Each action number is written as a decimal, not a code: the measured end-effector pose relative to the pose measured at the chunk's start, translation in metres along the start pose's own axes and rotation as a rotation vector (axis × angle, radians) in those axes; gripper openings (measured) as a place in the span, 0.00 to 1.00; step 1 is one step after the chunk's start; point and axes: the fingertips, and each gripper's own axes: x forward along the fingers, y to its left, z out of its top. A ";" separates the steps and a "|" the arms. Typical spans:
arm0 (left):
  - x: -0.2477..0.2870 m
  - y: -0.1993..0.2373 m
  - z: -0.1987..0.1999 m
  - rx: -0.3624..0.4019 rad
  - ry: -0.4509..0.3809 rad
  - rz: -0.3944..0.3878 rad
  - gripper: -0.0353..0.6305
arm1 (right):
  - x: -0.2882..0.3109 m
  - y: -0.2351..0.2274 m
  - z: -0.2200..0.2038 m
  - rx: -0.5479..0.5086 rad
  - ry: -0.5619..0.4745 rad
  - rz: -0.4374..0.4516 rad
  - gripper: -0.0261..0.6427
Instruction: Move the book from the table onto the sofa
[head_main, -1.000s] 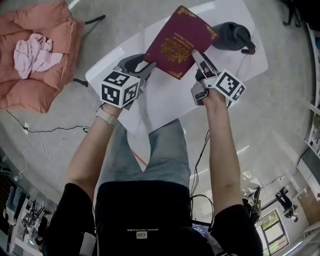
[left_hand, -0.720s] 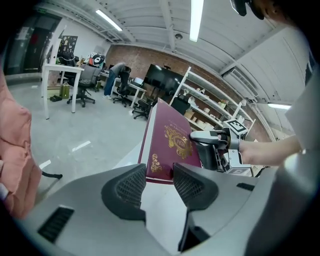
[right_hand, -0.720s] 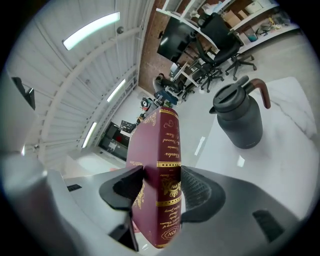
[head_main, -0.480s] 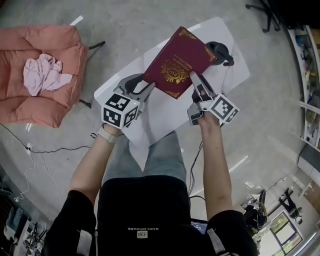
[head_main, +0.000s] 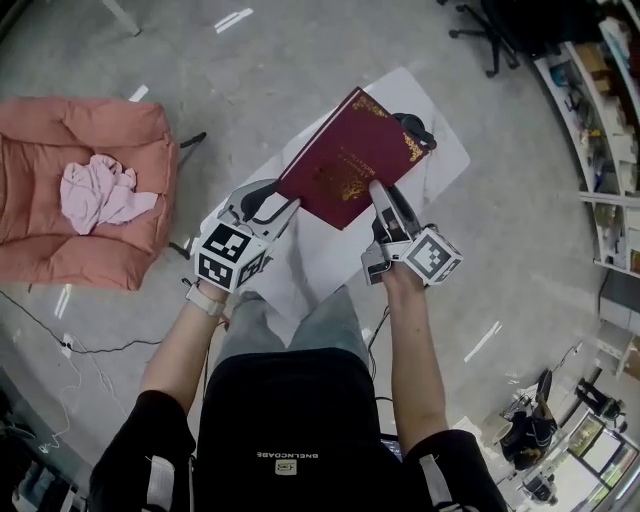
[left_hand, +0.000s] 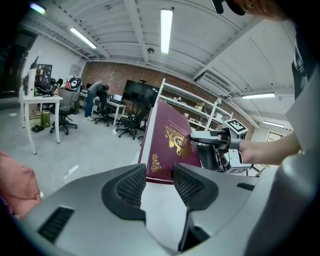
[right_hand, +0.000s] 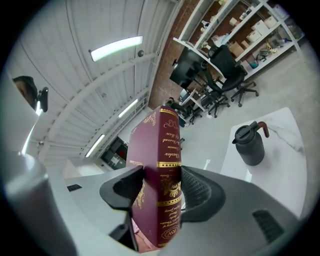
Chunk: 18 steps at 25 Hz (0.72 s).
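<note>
Book (head_main: 350, 160) was pinched by left gripper (head_main: 272, 200) and right gripper (head_main: 384, 200) together; best carried level to sofa (head_main: 50, 245), upper left.

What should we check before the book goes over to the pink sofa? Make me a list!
1. The right gripper is shut on the spine of the book: ok.
2. The left gripper grips the book's lower corner with its jaw tips only: ok, but a small hold.
3. The book is off the table: ok.
4. The dark jug stands apart from the book: ok.
5. The seat of the sofa is free: not ok, a pink cloth lies in the middle.
</note>
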 end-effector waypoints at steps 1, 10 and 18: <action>-0.007 -0.003 0.006 0.011 -0.004 -0.008 0.32 | -0.004 0.011 0.002 -0.010 -0.012 0.002 0.42; -0.072 -0.021 0.029 0.084 -0.061 -0.089 0.32 | -0.043 0.092 -0.009 -0.132 -0.111 -0.010 0.42; -0.138 -0.036 0.044 0.134 -0.102 -0.167 0.32 | -0.079 0.161 -0.031 -0.179 -0.206 -0.034 0.42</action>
